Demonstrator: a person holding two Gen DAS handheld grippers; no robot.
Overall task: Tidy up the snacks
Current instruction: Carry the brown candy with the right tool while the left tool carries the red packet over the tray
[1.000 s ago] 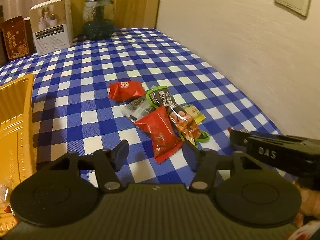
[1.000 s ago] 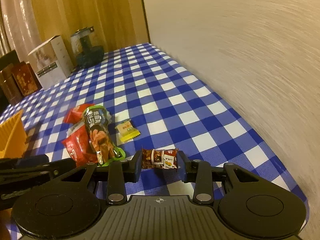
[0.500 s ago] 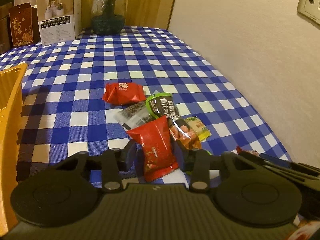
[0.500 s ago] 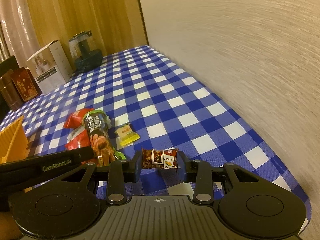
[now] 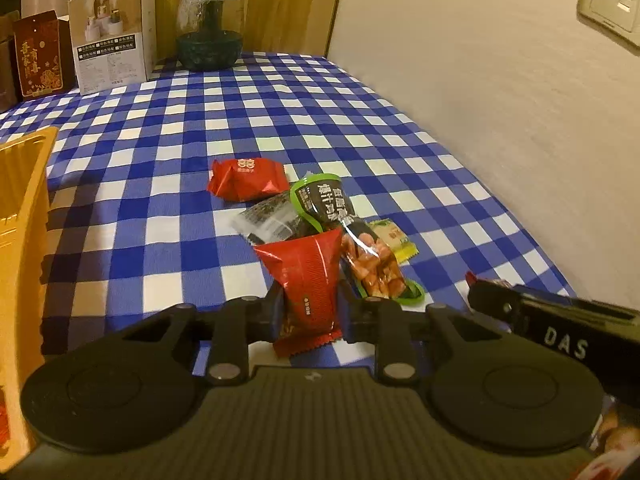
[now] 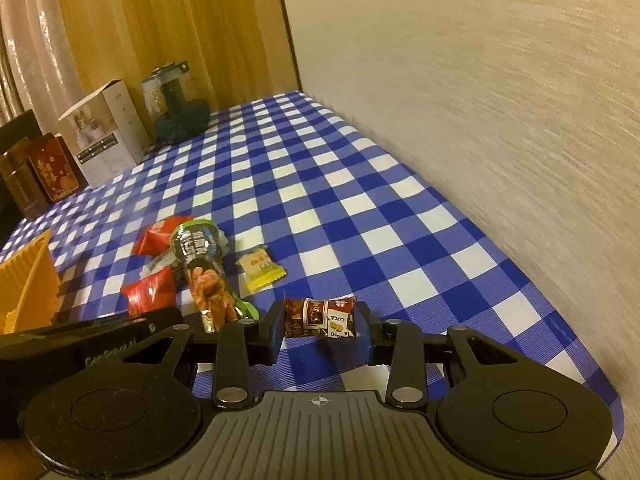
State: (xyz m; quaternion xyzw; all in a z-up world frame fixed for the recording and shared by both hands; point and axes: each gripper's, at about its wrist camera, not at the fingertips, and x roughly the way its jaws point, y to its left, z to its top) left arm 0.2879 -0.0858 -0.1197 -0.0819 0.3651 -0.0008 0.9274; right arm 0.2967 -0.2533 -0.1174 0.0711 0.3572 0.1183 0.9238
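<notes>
My left gripper (image 5: 310, 304) is shut on a red snack packet (image 5: 310, 276) at the near end of a small pile on the blue checked tablecloth. The pile holds another red packet (image 5: 248, 179), a clear dark packet (image 5: 272, 222), a long green-rimmed sausage pack (image 5: 344, 232) and a small yellow-green candy (image 5: 394, 238). My right gripper (image 6: 319, 326) is shut on a small brown candy (image 6: 319, 318), held just above the cloth near the table's right edge. The pile shows in the right wrist view (image 6: 192, 268) to its left.
An orange tray (image 5: 24, 216) stands at the left, also in the right wrist view (image 6: 28, 280). At the back stand a white box (image 5: 112, 36), a red box (image 5: 38, 58) and a dark glass jar (image 5: 210, 28). A wall runs along the table's right side.
My left gripper moved forward over the near red packet and closed on it. My right gripper kept hold of the brown candy and barely moved.
</notes>
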